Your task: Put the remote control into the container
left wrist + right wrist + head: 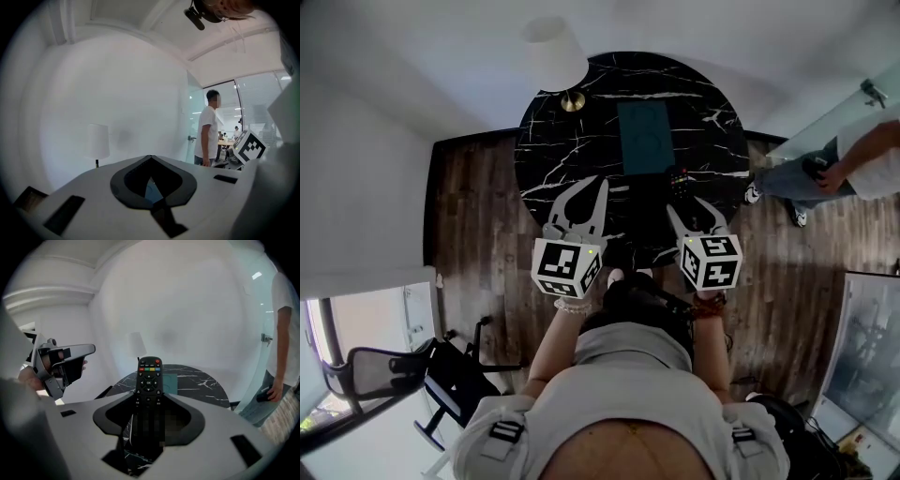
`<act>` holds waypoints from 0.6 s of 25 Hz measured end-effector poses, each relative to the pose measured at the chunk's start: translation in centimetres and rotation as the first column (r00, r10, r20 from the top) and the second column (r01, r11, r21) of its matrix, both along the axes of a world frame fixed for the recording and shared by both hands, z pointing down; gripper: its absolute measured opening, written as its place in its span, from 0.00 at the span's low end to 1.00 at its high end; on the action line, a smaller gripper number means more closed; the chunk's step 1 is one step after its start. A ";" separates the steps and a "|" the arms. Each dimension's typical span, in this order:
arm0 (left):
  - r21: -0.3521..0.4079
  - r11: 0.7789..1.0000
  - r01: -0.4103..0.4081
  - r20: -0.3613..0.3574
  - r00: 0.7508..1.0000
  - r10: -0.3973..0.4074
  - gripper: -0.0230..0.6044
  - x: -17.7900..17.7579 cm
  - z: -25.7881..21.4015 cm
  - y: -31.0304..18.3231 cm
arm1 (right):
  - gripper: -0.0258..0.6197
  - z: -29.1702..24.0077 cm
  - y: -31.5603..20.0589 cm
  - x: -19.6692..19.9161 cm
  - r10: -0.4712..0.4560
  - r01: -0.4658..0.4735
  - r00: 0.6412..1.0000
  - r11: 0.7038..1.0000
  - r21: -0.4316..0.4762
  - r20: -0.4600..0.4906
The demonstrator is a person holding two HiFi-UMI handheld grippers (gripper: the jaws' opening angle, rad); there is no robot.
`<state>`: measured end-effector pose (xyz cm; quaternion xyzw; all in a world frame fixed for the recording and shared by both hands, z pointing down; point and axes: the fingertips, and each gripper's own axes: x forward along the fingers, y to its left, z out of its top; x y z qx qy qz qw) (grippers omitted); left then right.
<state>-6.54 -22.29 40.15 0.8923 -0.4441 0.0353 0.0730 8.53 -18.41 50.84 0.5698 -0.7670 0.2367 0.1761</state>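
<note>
Right claw (149, 398) grips remote control (148, 378) by its tail; it may pivot loose short of container (171, 383). Left claw (150, 157) sits closed, empty.

The remote (148, 380) is black and long, with a red button, a row of coloured buttons and a round pad at its far end. It sits between the jaws of my right gripper (149, 401), held over the near part of the black marbled counter (572, 155) and pointing away from me. The container (645, 136) is a flat teal rectangular tray. It lies on the counter just beyond the remote.
</note>
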 end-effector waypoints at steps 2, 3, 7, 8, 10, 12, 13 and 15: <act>-0.018 1.000 0.011 0.004 1.000 -0.011 0.05 -0.1 0.6 -0.3 | 0.35 1.0 -0.3 0.0 -0.015 0.015 1.000 1.000 -0.027 -0.003; -0.026 1.000 0.016 0.007 1.000 -0.016 0.05 -0.2 0.9 -0.3 | 0.35 1.6 -0.5 -0.1 -0.022 0.021 1.000 0.999 -0.041 -0.004; -0.051 0.998 0.032 0.014 0.999 -0.032 0.05 -0.4 1.8 -0.6 | 0.35 4.0 -1.0 -0.4 -0.049 0.047 0.999 0.994 -0.099 -0.012; -0.056 0.998 0.036 0.015 0.999 -0.036 0.05 -0.6 2.0 -0.7 | 0.35 4.5 -1.2 -0.4 -0.055 0.053 0.998 0.992 -0.115 -0.021; -0.068 0.997 0.046 0.017 0.999 -0.045 0.05 -1.0 2.4 -0.9 | 0.35 5.8 -1.4 -0.7 -0.068 0.062 0.997 0.987 -0.145 -0.038; -0.078 0.995 0.056 0.020 0.998 -0.055 0.05 -1.5 2.9 -0.9 | 0.35 7.0 -1.5 -1.1 -0.082 0.072 0.995 0.982 -0.174 -0.052; -0.084 0.995 0.061 0.021 0.998 -0.060 0.05 -1.8 3.2 -0.9 | 0.35 7.6 -1.6 -1.2 -0.089 0.077 0.994 0.979 -0.187 -0.060; -0.095 0.993 0.068 0.022 0.998 -0.066 0.05 -2.2 3.6 -0.8 | 0.35 8.8 -1.6 -1.4 -0.104 0.086 0.992 0.973 -0.215 -0.076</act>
